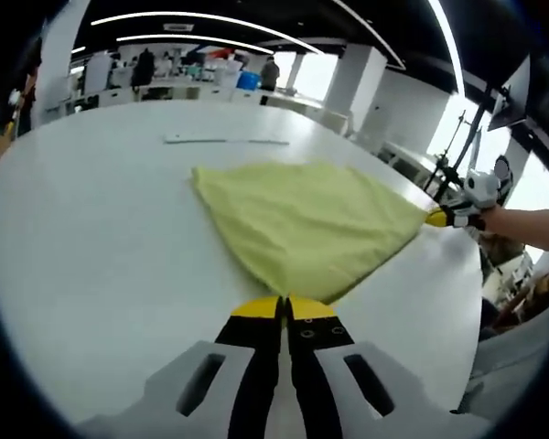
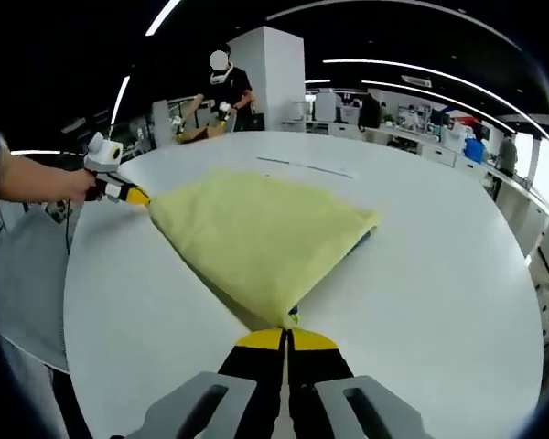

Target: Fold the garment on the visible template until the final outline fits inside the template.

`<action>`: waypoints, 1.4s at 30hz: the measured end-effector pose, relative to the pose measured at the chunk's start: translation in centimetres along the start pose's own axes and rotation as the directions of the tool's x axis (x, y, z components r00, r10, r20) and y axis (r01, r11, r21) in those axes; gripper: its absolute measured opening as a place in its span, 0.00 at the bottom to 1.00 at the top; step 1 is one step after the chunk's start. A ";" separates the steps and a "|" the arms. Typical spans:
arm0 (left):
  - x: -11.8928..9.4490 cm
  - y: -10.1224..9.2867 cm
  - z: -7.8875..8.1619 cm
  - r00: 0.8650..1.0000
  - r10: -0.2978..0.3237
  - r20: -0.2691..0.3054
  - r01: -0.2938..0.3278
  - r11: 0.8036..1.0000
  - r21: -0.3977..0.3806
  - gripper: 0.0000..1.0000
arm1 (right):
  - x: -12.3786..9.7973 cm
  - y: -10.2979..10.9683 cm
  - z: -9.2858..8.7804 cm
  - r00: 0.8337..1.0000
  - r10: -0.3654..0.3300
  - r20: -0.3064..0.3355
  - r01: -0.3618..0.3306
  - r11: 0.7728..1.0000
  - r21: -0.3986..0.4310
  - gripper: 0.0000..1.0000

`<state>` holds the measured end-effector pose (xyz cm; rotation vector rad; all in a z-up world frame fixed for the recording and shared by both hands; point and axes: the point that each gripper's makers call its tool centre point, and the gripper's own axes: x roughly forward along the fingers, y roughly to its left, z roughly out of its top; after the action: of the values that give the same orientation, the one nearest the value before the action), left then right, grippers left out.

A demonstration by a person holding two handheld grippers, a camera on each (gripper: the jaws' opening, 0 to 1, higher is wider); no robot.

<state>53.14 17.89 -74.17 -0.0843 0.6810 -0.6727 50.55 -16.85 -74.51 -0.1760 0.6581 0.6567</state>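
A: Where, the garment [image 1: 302,224]?
B: On the white table [image 1: 91,238], near the middle, spread flat in a yellow wedge, broad at the far side and narrowing towards the two held corners

A: And the left gripper [image 1: 284,304]?
B: Jaws pressed together with no gap at the tips, pinching the near corner of the cloth right at the hem

A: Right gripper [image 2: 284,337]?
B: Same again: closed tight on the opposite corner, cloth fanning away from the tips; in the left gripper view, out by the table's edge with a hand behind it

A: Feel of the thing?
B: Probably light and limp, a thin soft fabric by the look; no stiffness, so sure to sag and drape wherever unsupported, and likely to drag on the tabletop rather than slide clean; neither fragile nor slippery, at a guess

A: Best hold?
B: By corners and hem, both sides lifted together and held taut to carry a straight fold line; best not to pinch mid-panel, likely only to bunch there

A: Template?
B: Hard to make out; a thin pale strip [image 1: 224,140] beyond the far edge, and a bluish sliver [image 2: 361,240] peeping from under the cloth, cannot tell whether lining or marking
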 end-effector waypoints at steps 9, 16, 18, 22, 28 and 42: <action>-0.3 -2.3 -1.3 0.999 -0.042 -0.010 0.042 0.999 0.004 0.00 | -1.6 -0.1 -1.9 1.000 -0.016 -0.007 0.016 0.999 0.028 0.00; -1.0 -3.3 -2.6 0.998 -0.055 -0.023 0.055 0.998 0.008 0.00 | -2.6 0.4 -2.8 1.000 -0.015 -0.009 0.015 0.999 0.041 0.00; -1.0 -3.4 -2.6 0.998 -0.055 -0.024 0.055 0.998 0.008 0.00 | -2.7 0.6 -2.9 1.000 -0.017 -0.010 0.018 0.999 0.040 0.00; -1.3 -3.3 -3.0 0.999 -0.033 -0.039 0.033 0.999 0.021 0.00 | -2.9 0.8 -3.1 1.000 -0.026 -0.011 0.027 0.999 0.019 0.00; -1.5 -3.3 -2.8 1.000 -0.026 -0.018 0.025 1.000 -0.011 0.00 | -3.1 0.8 -2.6 0.999 -0.044 0.015 0.043 0.999 0.030 0.00; -3.4 -3.5 -2.3 1.000 -0.013 0.016 0.013 1.000 -0.018 0.17 | -4.6 1.3 -1.2 0.997 -0.039 0.073 0.036 0.998 0.045 0.15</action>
<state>47.85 17.54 -73.10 -0.1105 0.6720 -0.6775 46.39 -18.53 -72.53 -0.1229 0.5964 0.6090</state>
